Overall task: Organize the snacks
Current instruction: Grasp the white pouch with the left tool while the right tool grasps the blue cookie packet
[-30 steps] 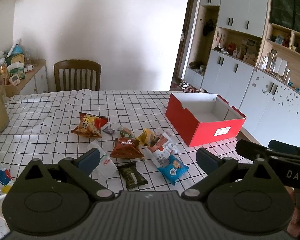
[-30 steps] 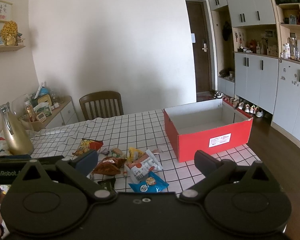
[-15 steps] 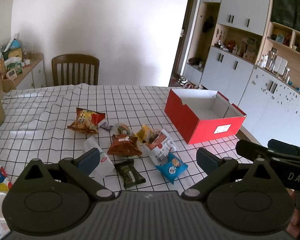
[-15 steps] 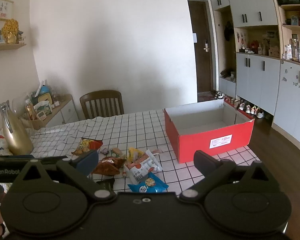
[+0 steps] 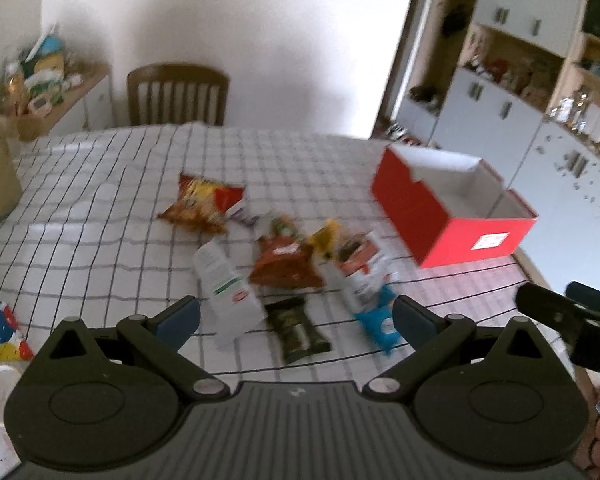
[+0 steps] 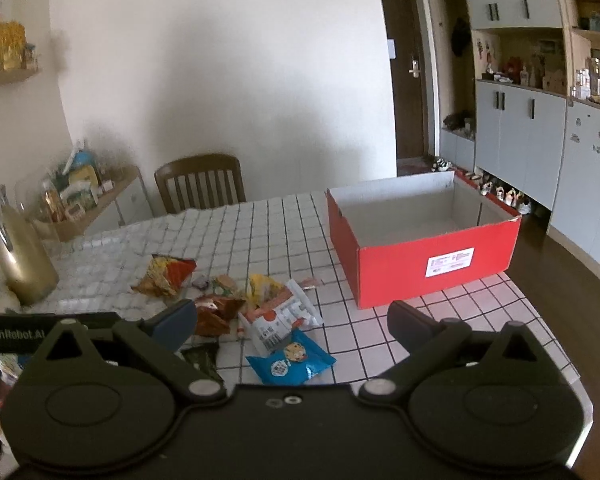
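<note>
We hold both grippers above the near edge of the checked tablecloth (image 6: 284,232), each with its fingers spread wide and nothing between them. Ahead of the left gripper (image 5: 296,316), between its fingers, lie a white packet (image 5: 226,292) and a dark packet (image 5: 298,330); the blue cookie packet (image 5: 378,324) touches its right finger in view. The same blue packet (image 6: 290,362) sits between the fingers of the right gripper (image 6: 292,322). The red box (image 6: 424,248), open and holding no snacks, stands beyond the right finger; its white label is unreadable. "GenRobot.AI" shows on the left gripper's side.
</note>
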Motion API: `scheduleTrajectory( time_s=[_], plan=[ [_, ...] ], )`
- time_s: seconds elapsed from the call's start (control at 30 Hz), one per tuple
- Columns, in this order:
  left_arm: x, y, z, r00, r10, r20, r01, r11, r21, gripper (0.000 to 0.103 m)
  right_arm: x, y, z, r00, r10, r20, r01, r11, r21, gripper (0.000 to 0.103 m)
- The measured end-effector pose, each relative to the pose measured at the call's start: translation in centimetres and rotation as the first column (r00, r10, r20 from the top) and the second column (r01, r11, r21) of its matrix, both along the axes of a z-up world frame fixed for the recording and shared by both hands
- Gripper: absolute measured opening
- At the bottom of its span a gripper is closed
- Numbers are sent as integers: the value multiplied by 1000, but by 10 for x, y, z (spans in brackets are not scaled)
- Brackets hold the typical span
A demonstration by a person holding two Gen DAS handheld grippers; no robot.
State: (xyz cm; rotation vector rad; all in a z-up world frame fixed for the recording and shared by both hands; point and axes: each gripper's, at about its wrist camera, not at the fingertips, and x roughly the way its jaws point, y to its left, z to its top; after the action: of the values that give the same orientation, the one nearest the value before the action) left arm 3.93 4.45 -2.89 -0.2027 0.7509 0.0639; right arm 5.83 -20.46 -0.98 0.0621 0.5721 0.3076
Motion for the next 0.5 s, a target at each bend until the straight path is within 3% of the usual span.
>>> scheduleTrajectory(
  time_s=[0.3,0.5],
  plan=[
    [46,41,-39,989,93,-113,-95,995,-11,103,45,8,-44,991,24,-135,-34,997,-70,98],
    [80,66,-59,965,151,-214,-166,984,-56,103,72,22,-76,973,67,-220,-94,989,-113,97]
  ],
)
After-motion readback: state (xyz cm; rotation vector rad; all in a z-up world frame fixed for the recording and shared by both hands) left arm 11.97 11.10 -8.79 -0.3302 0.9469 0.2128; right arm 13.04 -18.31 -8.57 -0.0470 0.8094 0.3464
